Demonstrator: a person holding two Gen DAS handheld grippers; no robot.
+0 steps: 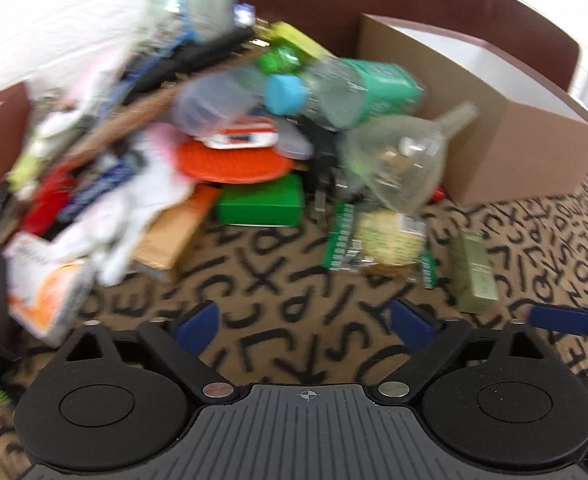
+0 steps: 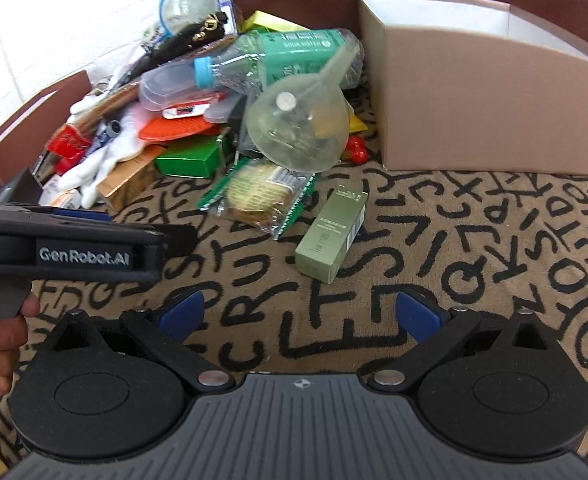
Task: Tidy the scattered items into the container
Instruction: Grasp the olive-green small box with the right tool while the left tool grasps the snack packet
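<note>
Bright, even light; fisheye bending rounds the corners. The left wrist view smears with motion blur, worst upper left; the right stays sharp.

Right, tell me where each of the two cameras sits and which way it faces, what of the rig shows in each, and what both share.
Left wrist: on the left gripper, low over the lettered cloth, facing the blurred pile; open blue fingers show, and the other gripper's tip at right.
Right wrist: on the right gripper, facing the pile and olive box; open fingers show, with the left gripper and hand side-on at left.
Shared: funnel, cracker packet, cardboard box.
</note>
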